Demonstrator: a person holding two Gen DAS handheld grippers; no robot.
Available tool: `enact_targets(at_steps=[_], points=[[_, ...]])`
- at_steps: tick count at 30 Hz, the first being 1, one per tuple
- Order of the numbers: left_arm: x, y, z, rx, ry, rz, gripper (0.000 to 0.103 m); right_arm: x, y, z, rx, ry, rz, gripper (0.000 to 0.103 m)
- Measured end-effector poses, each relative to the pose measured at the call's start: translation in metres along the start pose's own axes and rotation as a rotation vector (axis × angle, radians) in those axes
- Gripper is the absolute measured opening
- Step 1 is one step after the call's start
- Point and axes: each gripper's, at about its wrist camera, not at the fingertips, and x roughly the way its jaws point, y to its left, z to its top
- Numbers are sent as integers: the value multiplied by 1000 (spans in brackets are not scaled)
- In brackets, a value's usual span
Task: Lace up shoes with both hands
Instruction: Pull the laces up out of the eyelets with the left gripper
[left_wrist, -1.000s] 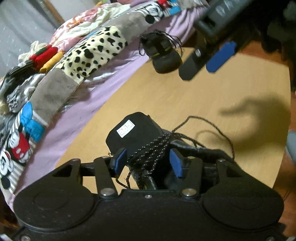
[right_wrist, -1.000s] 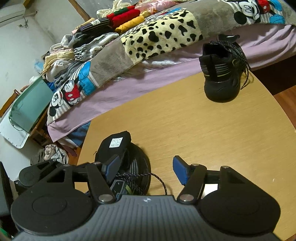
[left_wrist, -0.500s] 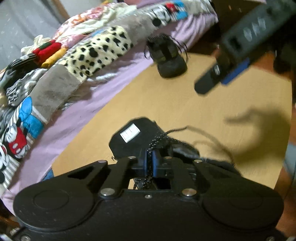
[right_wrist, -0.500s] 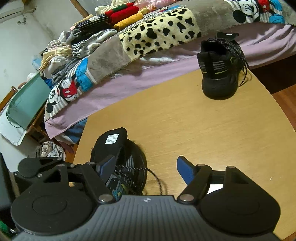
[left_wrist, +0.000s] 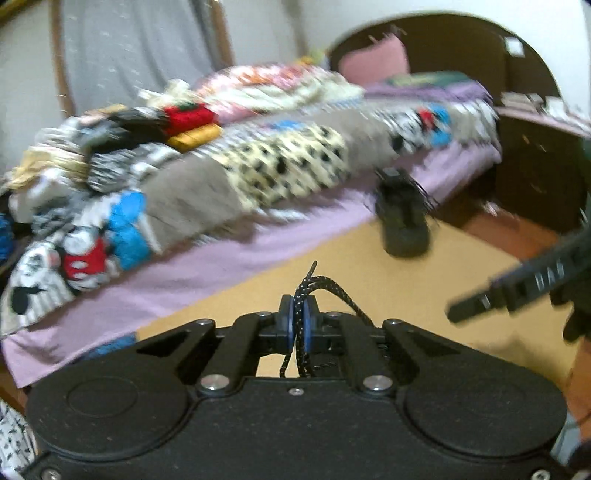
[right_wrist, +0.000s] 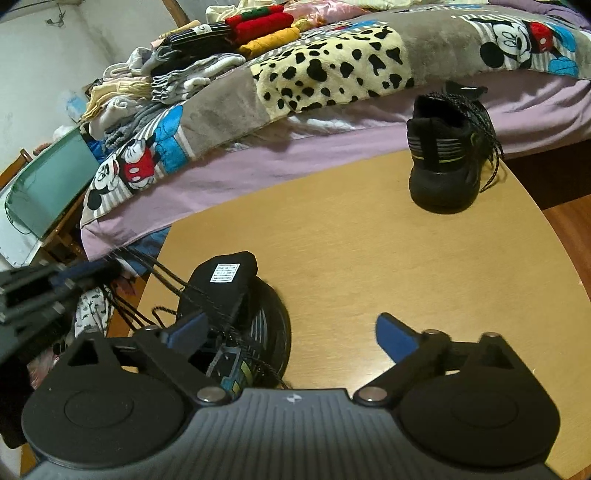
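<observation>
Left gripper (left_wrist: 299, 325) pinches lace (left_wrist: 325, 286) (end pointing up).

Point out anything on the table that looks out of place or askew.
The near shoe has its tongue flipped up and laces pulled out sideways over the table edge. The far shoe stands upright, its laces dangling loose.

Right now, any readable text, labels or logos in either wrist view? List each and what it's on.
White label on the near shoe's tongue: printed lines, too small to read.
Raised lettering on the right gripper's finger, left wrist view: blurred, unreadable.
Small white emblem on the right gripper's housing: a mark, no letters.
</observation>
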Motion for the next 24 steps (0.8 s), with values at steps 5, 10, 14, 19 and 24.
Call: enact_targets(at_steps=[5,10,14,19,24], points=[[-31,23,21,-74,-114,81,4,1,1,0,6,-14,-11,102],[-61,46,38,-169,-220,161,4,1,3,-1,4,-30,-24,103],[-76,59,48,-237,-256,183,4,2,3,-2,-1,-34,-33,103],[-50,82,34,-373,-94,153,4,4,4,-3,-6,-28,-32,103],[-37,109,8,-608,-60,55,4,6,6,-5,-21,-13,-25,103]])
